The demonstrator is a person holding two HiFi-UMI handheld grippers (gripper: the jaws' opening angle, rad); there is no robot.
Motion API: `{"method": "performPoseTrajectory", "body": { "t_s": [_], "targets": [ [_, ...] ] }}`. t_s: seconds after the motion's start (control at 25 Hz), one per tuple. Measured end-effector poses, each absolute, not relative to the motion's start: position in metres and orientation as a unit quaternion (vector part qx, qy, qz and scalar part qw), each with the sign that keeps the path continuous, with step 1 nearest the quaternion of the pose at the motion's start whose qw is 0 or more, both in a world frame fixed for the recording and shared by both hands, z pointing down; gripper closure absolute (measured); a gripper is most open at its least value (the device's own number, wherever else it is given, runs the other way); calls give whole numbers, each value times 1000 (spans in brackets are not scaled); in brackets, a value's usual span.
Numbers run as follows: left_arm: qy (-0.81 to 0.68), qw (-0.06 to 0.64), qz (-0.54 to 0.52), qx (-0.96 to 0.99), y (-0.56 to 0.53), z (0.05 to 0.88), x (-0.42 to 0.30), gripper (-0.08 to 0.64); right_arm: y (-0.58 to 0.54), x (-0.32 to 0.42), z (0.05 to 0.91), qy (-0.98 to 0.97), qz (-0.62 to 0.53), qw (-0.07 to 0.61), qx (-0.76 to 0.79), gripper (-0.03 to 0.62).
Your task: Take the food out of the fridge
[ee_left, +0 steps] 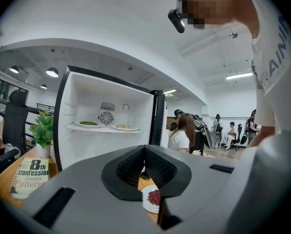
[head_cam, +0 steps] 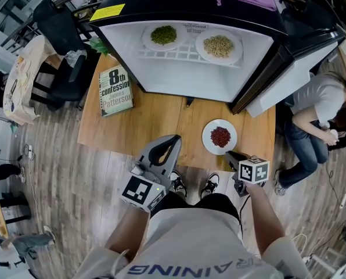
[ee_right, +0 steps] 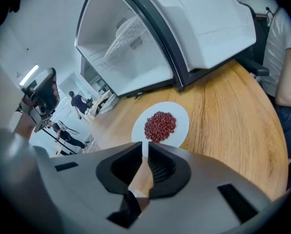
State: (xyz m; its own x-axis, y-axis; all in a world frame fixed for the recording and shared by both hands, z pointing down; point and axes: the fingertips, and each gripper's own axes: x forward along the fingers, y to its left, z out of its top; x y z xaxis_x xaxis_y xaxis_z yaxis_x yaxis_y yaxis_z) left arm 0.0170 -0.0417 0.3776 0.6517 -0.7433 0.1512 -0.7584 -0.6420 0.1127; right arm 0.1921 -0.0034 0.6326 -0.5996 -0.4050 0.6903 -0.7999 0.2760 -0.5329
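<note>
Currently the step in hand, as judged: one plate out, two left inside.

- Item one: plate of red beans (head_cam: pixel 206 137), flat on the table (head_cam: pixel 150 127), lower right of centre in the head view, outside the fridge (head_cam: pixel 190 80).
- Items two and three: plate of green food (head_cam: pixel 147 40) and plate of pale grain (head_cam: pixel 237 54), side by side on the shelf (head_cam: pixel 181 52), top centre.
- Your right gripper (ee_right: pixel 145 145): jaws drawn to a thin slit. The near rim of the plate of red beans shows white in it. Whether the pads pinch it cannot be told.
- Your left gripper (ee_left: pixel 144 148): jaws together, nothing held, low in the head view, well apart from the shelf.
- Next move, as judged: leave item one, spread the jaws, reach into the fridge and take a shelf plate by its rim, kept level.
</note>
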Motion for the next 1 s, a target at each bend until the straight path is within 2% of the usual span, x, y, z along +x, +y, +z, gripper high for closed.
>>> {"method": "performPoseTrajectory", "body": {
  "t_s": [0.04, 0.28, 1.0],
  "targets": [
    [-415, 81, 44, 905, -42, 376, 17, 551, -9, 193, 625, -773, 448, 205, 400, 548],
    [-416, 69, 36, 906, -41, 362, 14, 551, -34, 189, 576, -798, 391, 160, 430, 561],
    [-415, 44, 8, 909, -53, 318, 1, 551, -78, 158, 344, -864, 139, -4, 484, 565]
  ]
}}
